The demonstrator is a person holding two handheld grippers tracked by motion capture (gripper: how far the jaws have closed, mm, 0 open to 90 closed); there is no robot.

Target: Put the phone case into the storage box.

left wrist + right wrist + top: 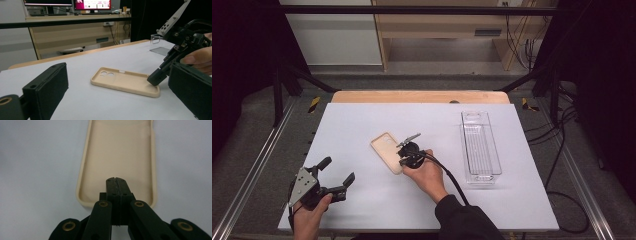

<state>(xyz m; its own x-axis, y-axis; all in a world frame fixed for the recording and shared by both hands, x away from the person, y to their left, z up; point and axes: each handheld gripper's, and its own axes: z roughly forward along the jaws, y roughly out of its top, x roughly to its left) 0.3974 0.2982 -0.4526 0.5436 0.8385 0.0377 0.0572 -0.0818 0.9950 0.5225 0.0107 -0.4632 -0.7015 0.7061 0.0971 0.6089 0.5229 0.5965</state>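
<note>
1. Right gripper (116, 180): jaws pressed together, nothing visibly between them, tips down inside the near end of the phone case (386, 152), which lies open side up on the white table (362, 120).
2. Left gripper (337, 172): jaws spread wide, empty, case well ahead of them.
3. Progress: early, I'd judge. Case not gripped or lifted (clear tray (480, 145) looks empty).

A white counter (362, 130) with a wooden far edge carries a beige phone case (386, 151), lying open side up, and a clear plastic tray (480, 148) well apart to its right.
</note>
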